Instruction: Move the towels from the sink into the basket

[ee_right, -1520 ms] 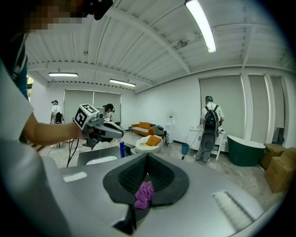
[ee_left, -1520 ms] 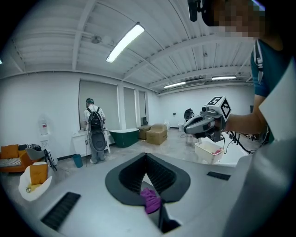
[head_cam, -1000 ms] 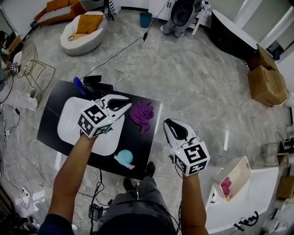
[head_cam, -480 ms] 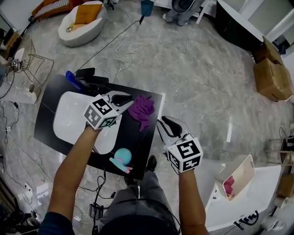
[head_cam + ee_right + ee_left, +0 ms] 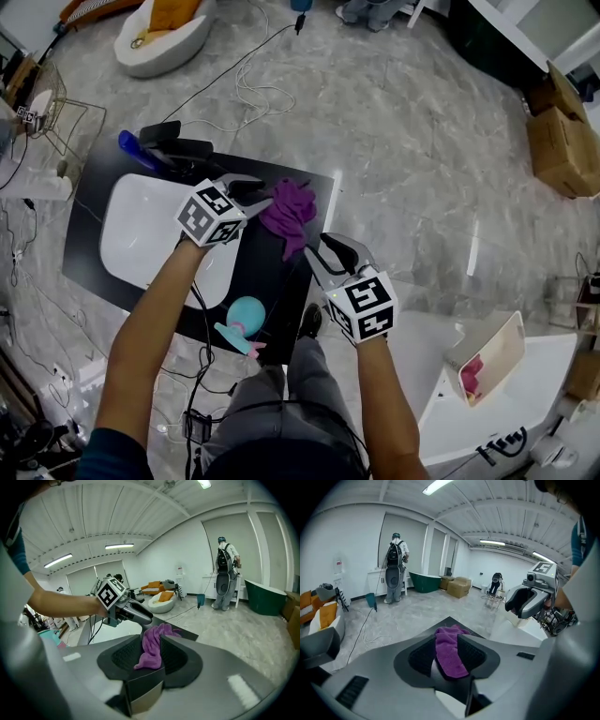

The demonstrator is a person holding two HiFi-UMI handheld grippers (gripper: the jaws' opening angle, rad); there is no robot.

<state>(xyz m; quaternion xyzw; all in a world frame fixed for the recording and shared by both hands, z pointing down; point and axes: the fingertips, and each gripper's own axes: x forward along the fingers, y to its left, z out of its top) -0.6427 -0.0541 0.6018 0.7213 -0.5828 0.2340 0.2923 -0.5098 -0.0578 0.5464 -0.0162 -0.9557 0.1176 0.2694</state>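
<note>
Grey marble floor [image 5: 394, 159] all round, cables trailing over it; black desk [image 5: 272, 281] at left with a white sink [image 5: 141, 234] set into its top; white desk [image 5: 506, 412] at near right; far left, a white lounger [image 5: 159, 42] holding an orange cushion [image 5: 175, 12]; far right, cardboard boxes [image 5: 562, 141].

Basket [image 5: 497, 347]: white, on the white desk, well apart from the sink; inside it a pink towel [image 5: 472, 375], bunched toward the near end.

Purple towel [image 5: 292, 211]: crumpled on the black desk top, just right of the sink and outside it, near the desk's far right corner.

Left gripper [image 5: 262, 197]: over the sink's right rim, pointing right at the purple towel; fingers [image 5: 419, 656] opening, released; the towel shows in the gap between them, not clamped.

Right gripper [image 5: 319, 251]: at the black desk's right edge, on the near side of the towel, pointing at it; fingers [image 5: 176, 656] likewise opening, the towel in the gap, no grip on it.

Teal and pink object [image 5: 244, 319] at the black desk's near edge; kind unclear; blue object [image 5: 134, 150] at the sink's far left.
</note>
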